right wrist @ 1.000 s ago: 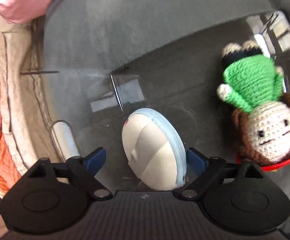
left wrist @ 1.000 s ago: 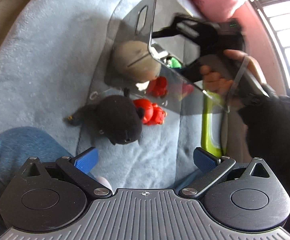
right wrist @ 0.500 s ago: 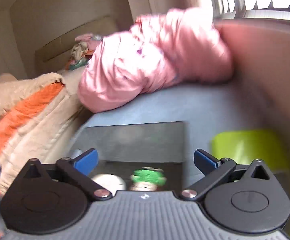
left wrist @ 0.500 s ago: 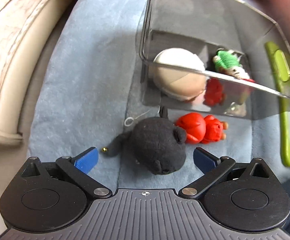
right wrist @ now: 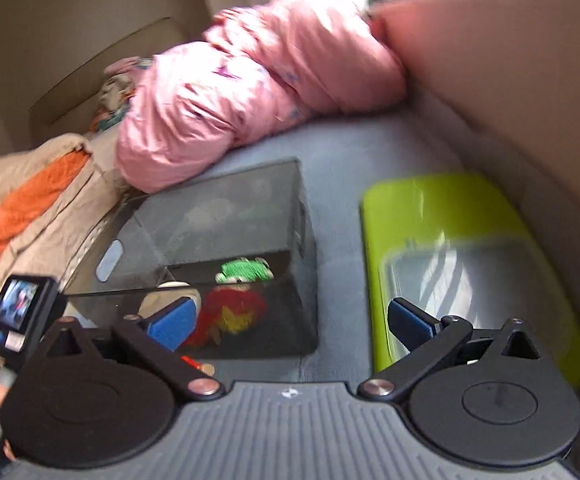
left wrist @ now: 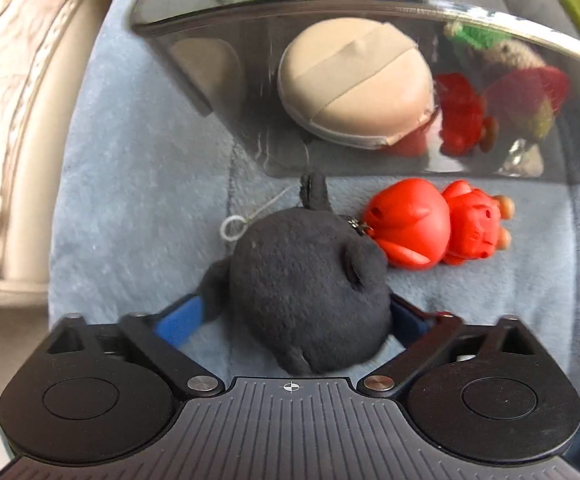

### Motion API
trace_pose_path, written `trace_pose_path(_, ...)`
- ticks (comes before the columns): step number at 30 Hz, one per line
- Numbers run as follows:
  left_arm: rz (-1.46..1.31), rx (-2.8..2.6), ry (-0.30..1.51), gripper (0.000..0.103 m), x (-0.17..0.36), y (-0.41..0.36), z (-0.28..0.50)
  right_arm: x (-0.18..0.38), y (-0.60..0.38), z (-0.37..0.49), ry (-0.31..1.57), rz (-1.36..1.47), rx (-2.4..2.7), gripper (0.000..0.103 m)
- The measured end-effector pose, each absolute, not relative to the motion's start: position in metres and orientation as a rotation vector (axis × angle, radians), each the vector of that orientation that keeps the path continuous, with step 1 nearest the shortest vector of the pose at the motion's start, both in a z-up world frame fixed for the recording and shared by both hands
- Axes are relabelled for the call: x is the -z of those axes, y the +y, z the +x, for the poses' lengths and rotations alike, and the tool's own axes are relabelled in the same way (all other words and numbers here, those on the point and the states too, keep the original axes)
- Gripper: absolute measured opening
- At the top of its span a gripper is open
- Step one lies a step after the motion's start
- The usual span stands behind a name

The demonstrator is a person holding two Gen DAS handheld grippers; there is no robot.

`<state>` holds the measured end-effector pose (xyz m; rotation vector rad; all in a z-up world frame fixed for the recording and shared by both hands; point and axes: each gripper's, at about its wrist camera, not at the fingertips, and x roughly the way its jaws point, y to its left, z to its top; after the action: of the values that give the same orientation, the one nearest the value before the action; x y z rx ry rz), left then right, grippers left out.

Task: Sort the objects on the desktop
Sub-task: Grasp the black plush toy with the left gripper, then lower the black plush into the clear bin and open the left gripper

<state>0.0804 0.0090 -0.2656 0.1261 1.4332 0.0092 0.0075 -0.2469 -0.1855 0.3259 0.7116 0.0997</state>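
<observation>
Low in the left wrist frame, the left gripper (left wrist: 290, 316) pointed down over the black plush (left wrist: 309, 292), its jaws closing with the plush between them. The blue pads (left wrist: 180, 322) sat at the toy's flanks; whether they pressed yet I could not tell, since the right pad was mostly hidden behind the fur.

The plush looked soft and round, so in my judgement a pinch this near its lower half could squeeze it out forward. A thin cord loop (left wrist: 234, 228) trailed at its upper left and a metal clasp touched the red toy (left wrist: 433, 228) at centre right; a lift might have dragged that toy along or snagged the cord.

Across the top of the frame stood the dark clear box (left wrist: 226, 92), holding a beige pouch (left wrist: 353, 84) and a knitted doll (left wrist: 485, 38) at upper right. Its near wall rose just beyond the plush, so the toy would have had to clear that edge to go in.

At the bottom of the right wrist frame, the right gripper (right wrist: 290, 326) hung with jaws wide apart and nothing between them, above the box and a green lid (right wrist: 441, 216) at centre right. A pink jacket (right wrist: 250, 80) lay behind, top centre.
</observation>
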Motion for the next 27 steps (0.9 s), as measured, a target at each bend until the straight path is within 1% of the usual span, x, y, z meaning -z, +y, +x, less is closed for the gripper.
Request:
trace_pose_path(2, 0.132, 0.027, 1.431, 0.065, 0.251, 0.010, 0.075, 0.194, -0.258, 0.009, 0.735, 0.408, -0.093, 0.103)
trace_pose_path(4, 0.162, 0.058, 1.390, 0.065, 0.226, 0.009, 0.067, 0.202, -0.269, 0.012, 0.754, 0.498, -0.089, 0.103)
trace_pose_path(6, 0.134, 0.138, 1.362, 0.065, 0.186, 0.007, 0.059, 0.208, -0.279, 0.014, 0.769, 0.577, -0.083, 0.103)
trace_pose_path(8, 0.053, 0.246, 1.324, 0.065, 0.131, 0.009, 0.059, 0.210, -0.287, 0.011, 0.772, 0.607, -0.076, 0.103)
trace_pose_path(10, 0.026, 0.303, 1.242, 0.066, 0.078, 0.007, 0.069, 0.213, -0.290, 0.011, 0.773, 0.636, -0.079, 0.103)
trace_pose_path(12, 0.072, 0.286, 1.128, 0.067, 0.034, 0.001, 0.087, 0.215, -0.290, 0.013, 0.778, 0.648, -0.084, 0.103)
trace_pose_path(14, 0.118, 0.236, 1.048, 0.068, 0.013, -0.010, 0.115, 0.216, -0.286, 0.017, 0.784, 0.631, -0.093, 0.103)
trace_pose_path(16, 0.130, 0.189, 1.049, 0.068, 0.020, -0.024, 0.151, 0.217, -0.278, 0.021, 0.812, 0.583, -0.104, 0.103)
trace_pose_path(18, 0.127, 0.145, 1.106, 0.068, 0.050, -0.036, 0.188, 0.218, -0.269, 0.027, 0.866, 0.519, -0.124, 0.103)
trace_pose_path(20, 0.117, 0.098, 1.201, 0.068, 0.088, -0.045, 0.215, 0.219, -0.263, 0.033, 0.904, 0.475, -0.126, 0.103)
trace_pose_path(22, 0.071, 0.071, 1.292, 0.068, 0.122, -0.046, 0.233, 0.221, -0.258, 0.037, 0.938, 0.436, -0.121, 0.103)
trace_pose_path(25, 0.075, 0.033, 1.337, 0.067, 0.153, -0.047, 0.246, 0.222, -0.252, 0.038, 0.963, 0.402, -0.103, 0.103)
trace_pose_path(26, 0.086, 0.011, 1.353, 0.066, 0.161, -0.046, 0.250, 0.223, -0.251, 0.038, 0.971, 0.397, -0.104, 0.103)
trace_pose_path(27, 0.078, -0.008, 1.382, 0.062, 0.170, -0.044, 0.254, 0.225, -0.251, 0.040, 0.983, 0.397, -0.108, 0.103)
